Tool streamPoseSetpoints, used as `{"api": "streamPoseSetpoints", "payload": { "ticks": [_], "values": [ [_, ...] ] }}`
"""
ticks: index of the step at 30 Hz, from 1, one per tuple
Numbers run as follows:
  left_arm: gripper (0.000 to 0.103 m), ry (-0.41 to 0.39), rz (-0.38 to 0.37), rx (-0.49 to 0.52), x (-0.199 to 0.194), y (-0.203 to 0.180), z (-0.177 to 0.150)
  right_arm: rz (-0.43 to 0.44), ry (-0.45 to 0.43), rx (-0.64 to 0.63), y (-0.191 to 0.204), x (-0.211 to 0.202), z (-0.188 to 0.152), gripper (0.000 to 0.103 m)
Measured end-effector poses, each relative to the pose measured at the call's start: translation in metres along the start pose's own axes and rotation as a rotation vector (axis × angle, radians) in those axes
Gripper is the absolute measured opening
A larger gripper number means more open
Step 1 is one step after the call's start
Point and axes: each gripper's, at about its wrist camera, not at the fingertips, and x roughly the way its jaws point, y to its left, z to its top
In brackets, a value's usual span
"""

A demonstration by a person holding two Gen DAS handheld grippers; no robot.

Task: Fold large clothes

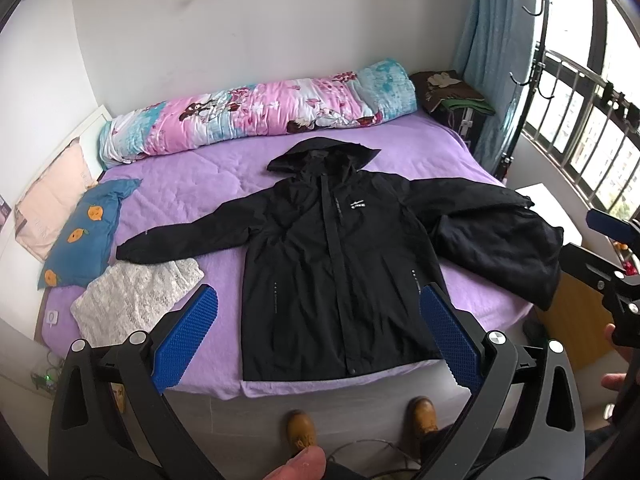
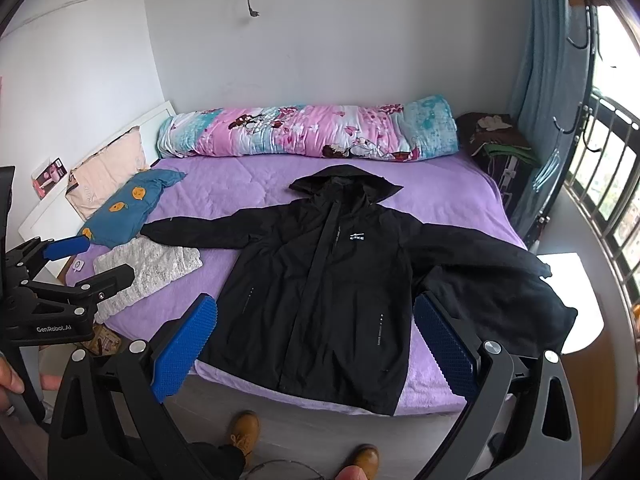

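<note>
One black jacket (image 1: 336,256) on bed (image 1: 208,184); two grippers, jaws apart.

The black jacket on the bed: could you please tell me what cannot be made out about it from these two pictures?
- Right cuff: both views, the sleeve end blends into a dark garment on the bed's edge.
- Small print on the jacket beside the zip: too small, both views.
- Hem corner: left wrist view, hidden behind a blue finger pad of the open left gripper.
- The jacket's back: it lies face up.
</note>
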Motion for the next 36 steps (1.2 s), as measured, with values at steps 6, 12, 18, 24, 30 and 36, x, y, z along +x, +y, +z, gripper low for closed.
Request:
{"api": "streamPoseSetpoints", "payload": {
  "ticks": [6, 12, 18, 24, 30, 36],
  "values": [
    [0.097, 0.000, -0.002, 0.001, 0.000, 0.001, 0.000, 0.000, 0.002, 0.001, 0.001, -0.001, 0.000, 0.097],
    [0.097, 0.000, -0.001, 0.000, 0.000, 0.001, 0.000, 0.005, 0.002, 0.000, -0.002, 0.001, 0.001, 0.097],
    [0.097, 0.006, 0.001, 0.005, 0.003, 0.000, 0.000, 0.007, 0.005, 0.001, -0.003, 0.002, 0.000, 0.097],
    [0.097, 0.007, 0.000, 0.005, 0.004, -0.001, 0.000, 0.007, 0.006, 0.000, -0.004, 0.005, -0.001, 0.097],
    [0.097, 0.018, 0.001, 0.003, 0.009, -0.002, 0.002, 0.009, 0.006, 0.004, -0.002, 0.008, -0.003, 0.097],
    [0.097, 0.031, -0.001, -0.004, 0.023, 0.000, 0.017, 0.009, 0.009, -0.004, -0.002, 0.009, -0.003, 0.097]
  ]
}}
